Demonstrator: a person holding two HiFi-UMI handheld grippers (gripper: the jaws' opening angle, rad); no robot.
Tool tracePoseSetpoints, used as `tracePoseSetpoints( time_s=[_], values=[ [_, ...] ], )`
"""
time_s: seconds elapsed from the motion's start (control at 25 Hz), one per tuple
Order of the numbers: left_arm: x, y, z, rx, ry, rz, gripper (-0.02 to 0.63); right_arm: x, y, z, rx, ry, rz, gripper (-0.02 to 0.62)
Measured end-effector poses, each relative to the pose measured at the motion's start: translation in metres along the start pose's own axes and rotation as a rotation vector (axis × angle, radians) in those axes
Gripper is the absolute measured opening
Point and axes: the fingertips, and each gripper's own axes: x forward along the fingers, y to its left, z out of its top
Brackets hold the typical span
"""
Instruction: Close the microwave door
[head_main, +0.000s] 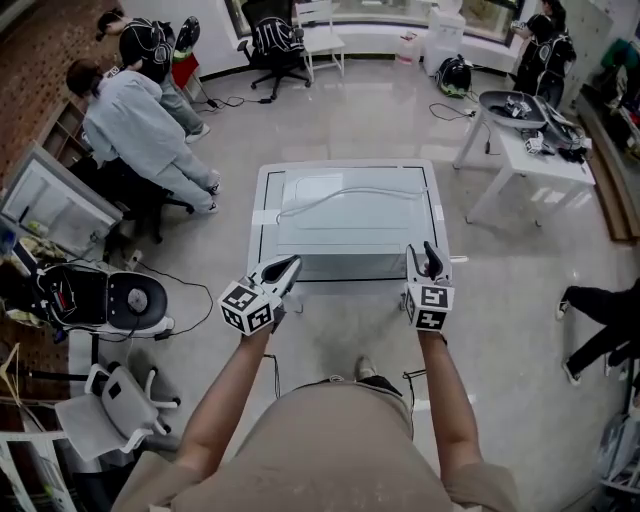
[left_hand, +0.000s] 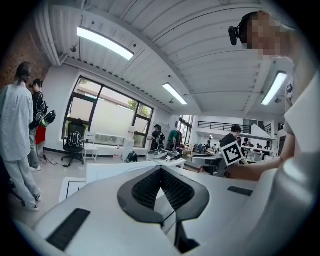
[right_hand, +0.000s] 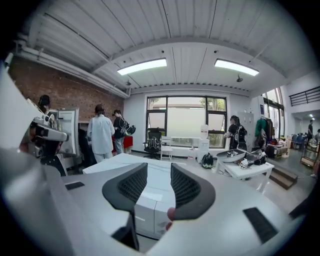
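The white microwave (head_main: 345, 225) sits on a low white table (head_main: 264, 210) right in front of me, seen from above. No swung-out door shows from here. In the right gripper view the microwave's (right_hand: 150, 212) front corner appears low between the jaws. My left gripper (head_main: 292, 264) hovers at the table's near left edge, its jaws touching at the tips and holding nothing. In its own view the left gripper (left_hand: 161, 170) points level over the table. My right gripper (head_main: 430, 252) hovers at the microwave's near right corner. The right gripper (right_hand: 159, 167) is open and empty.
Two people (head_main: 140, 120) stand at the left beside a workbench. A white side table (head_main: 530, 150) with gear stands at the back right, and a black office chair (head_main: 275, 45) at the back. A white chair (head_main: 120, 395) and cables lie at my lower left. A person's leg (head_main: 595, 300) shows at the right edge.
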Motion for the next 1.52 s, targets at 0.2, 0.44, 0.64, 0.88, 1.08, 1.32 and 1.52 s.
tracePoseSetpoints(
  time_s=[0.2,0.44,0.64,0.88,1.08,1.32,1.52],
  values=[
    [0.006,-0.011,0.039,0.045,-0.046,-0.022,0.003,-0.035,0.006,0.052,-0.013,-0.103,0.090,0.141],
    [0.009,-0.022,0.052,0.086,-0.067,-0.028,0.003,-0.066,0.021,0.077,-0.070,-0.188,0.172,0.140],
    [0.007,-0.031,0.043,0.073,-0.065,-0.027,0.003,-0.078,0.029,0.075,-0.057,-0.189,0.218,0.140],
    [0.001,-0.043,0.025,0.085,-0.034,-0.023,0.003,-0.091,0.030,0.071,-0.039,-0.185,0.230,0.140],
    [-0.009,-0.048,0.025,0.091,-0.033,-0.019,0.003,-0.101,0.033,0.073,-0.040,-0.159,0.218,0.115],
    [-0.013,-0.058,0.021,0.094,-0.033,-0.027,0.003,-0.109,0.033,0.062,-0.108,-0.130,0.192,0.048],
    [-0.019,-0.063,0.018,0.099,-0.032,-0.033,0.003,-0.118,0.039,0.055,-0.117,-0.126,0.196,0.039]
  ],
)
